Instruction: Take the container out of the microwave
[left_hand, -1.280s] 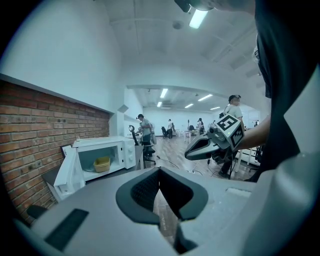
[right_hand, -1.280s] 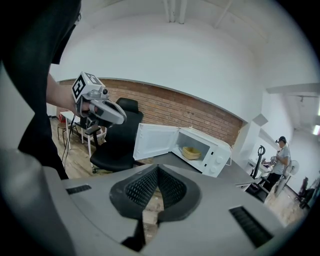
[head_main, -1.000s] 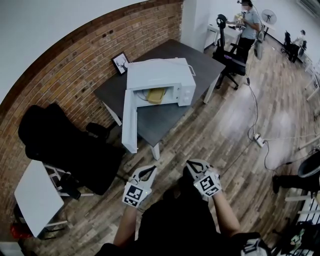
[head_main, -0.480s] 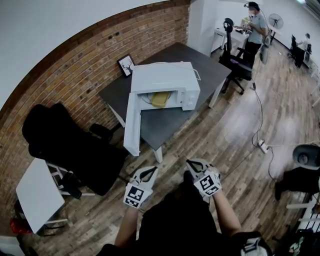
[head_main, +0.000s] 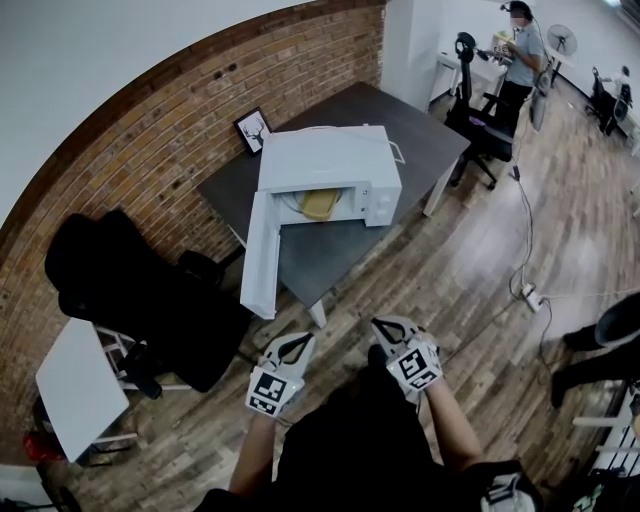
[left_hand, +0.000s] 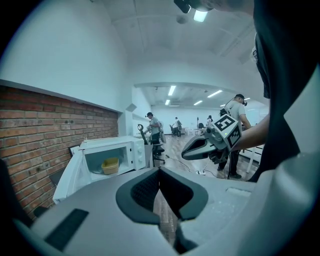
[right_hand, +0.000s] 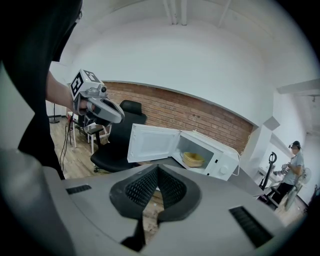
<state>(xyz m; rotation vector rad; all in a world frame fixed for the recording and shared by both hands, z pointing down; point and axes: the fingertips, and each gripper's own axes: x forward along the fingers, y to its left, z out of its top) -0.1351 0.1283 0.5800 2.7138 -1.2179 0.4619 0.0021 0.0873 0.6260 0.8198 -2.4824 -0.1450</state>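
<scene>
Partly hidden, yellow container (head_main: 318, 203) inside open microwave (head_main: 330, 160), left tool (head_main: 300, 342), right tool (head_main: 385, 326), both pressed together, empty.

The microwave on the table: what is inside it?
A yellow container sits inside the open microwave. The views are too distant to show whether the container holds anything.

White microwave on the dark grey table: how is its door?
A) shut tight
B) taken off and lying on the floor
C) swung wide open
C: the door of the white microwave stands swung out to the side, showing the yellow container inside.
</scene>
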